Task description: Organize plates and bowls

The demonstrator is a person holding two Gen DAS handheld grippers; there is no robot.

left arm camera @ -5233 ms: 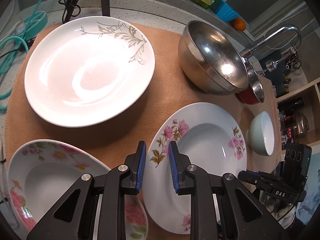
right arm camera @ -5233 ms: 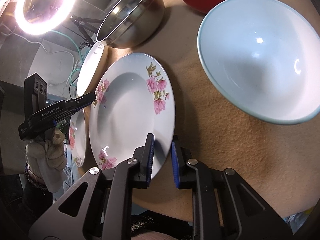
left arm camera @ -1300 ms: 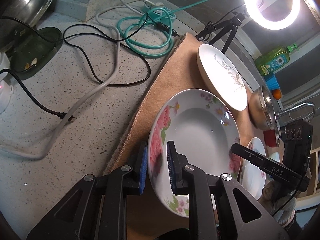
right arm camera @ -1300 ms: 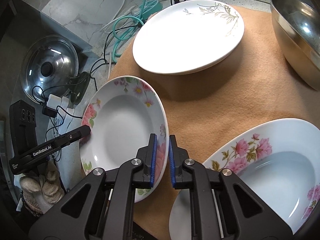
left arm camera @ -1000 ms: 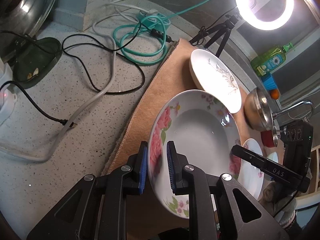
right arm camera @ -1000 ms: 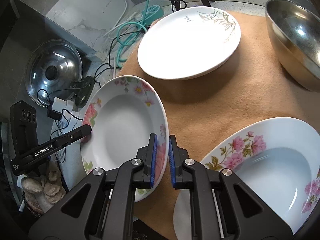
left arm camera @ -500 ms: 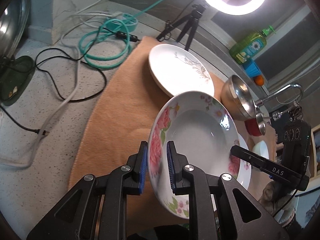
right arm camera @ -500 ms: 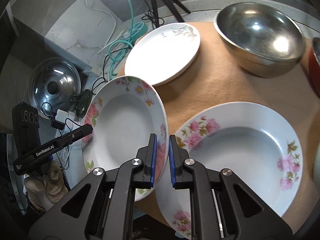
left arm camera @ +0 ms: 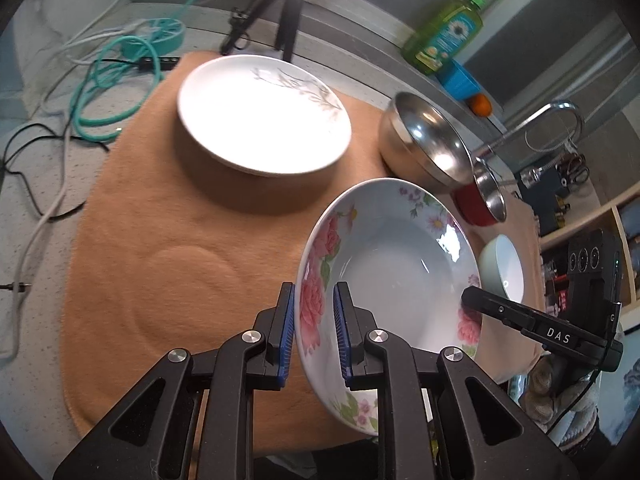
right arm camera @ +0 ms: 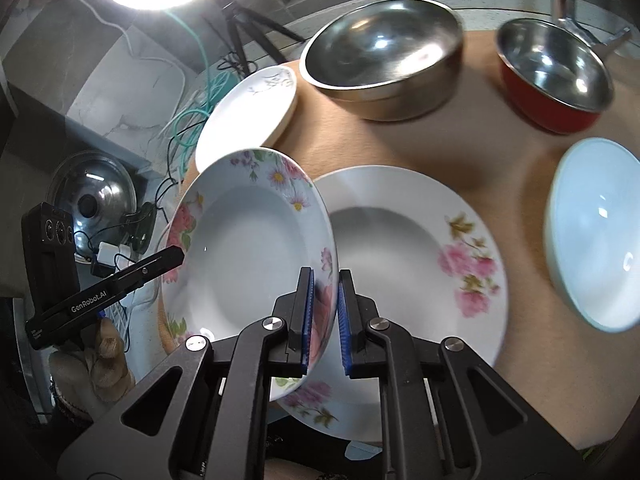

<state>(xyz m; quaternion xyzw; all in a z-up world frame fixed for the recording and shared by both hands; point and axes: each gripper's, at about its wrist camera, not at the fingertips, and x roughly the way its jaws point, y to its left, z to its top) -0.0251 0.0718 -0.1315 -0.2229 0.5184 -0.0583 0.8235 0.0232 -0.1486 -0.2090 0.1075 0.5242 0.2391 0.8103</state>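
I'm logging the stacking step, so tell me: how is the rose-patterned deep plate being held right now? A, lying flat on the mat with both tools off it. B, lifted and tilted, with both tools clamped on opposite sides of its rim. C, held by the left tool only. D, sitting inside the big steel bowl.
B: the rose-patterned deep plate hangs tilted above the mat, with the left tool and the right tool each shut on its rim.

pink-flower plate (right arm camera: 420, 248) — part-hidden by held plate (right arm camera: 248, 252) | steel bowl (right arm camera: 384, 60) — blurred
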